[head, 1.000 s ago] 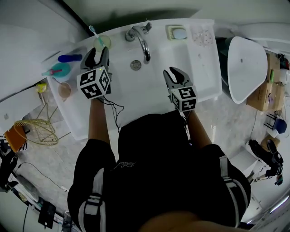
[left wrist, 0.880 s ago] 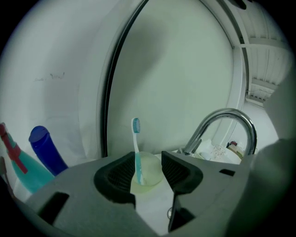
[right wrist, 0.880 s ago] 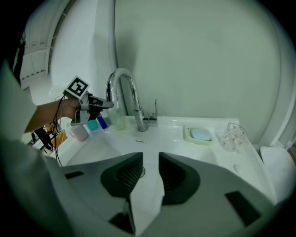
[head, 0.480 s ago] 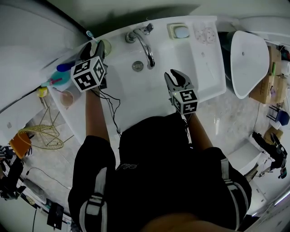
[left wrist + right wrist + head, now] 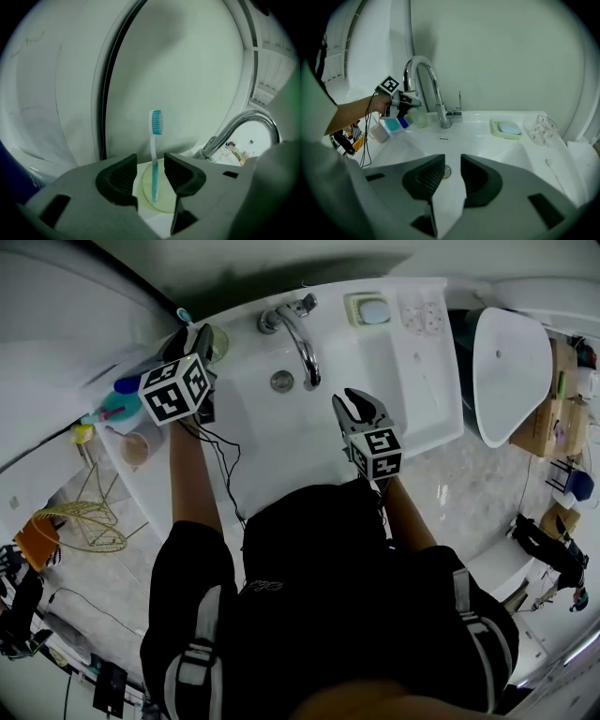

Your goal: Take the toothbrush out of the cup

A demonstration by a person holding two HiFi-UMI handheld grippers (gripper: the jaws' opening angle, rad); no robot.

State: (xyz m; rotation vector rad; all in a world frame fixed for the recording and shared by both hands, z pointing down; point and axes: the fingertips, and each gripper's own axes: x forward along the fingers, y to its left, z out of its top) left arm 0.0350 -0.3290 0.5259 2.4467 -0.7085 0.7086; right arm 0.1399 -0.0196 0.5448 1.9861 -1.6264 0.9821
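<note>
Teal-bristled toothbrush (image 5: pixel 154 150) stands upright in the cup (image 5: pixel 161 199), its handle straight ahead in the gap of my left gripper's (image 5: pixel 150 161) parted jaws, unpinched. My right gripper (image 5: pixel 449 173), also apart, is farther off.

A: Entry one, fixtures?
B: White washbasin (image 5: pixel 408 395); chrome tap (image 5: pixel 300 329) at its back edge; plain pale wall (image 5: pixel 497 56) behind it.
A: Entry two, around the washbasin?
B: Marbled grey floor (image 5: pixel 469 493) below; white oval bowl (image 5: pixel 511 371) to its right; yellow wire rack (image 5: pixel 80 521) to its left.
</note>
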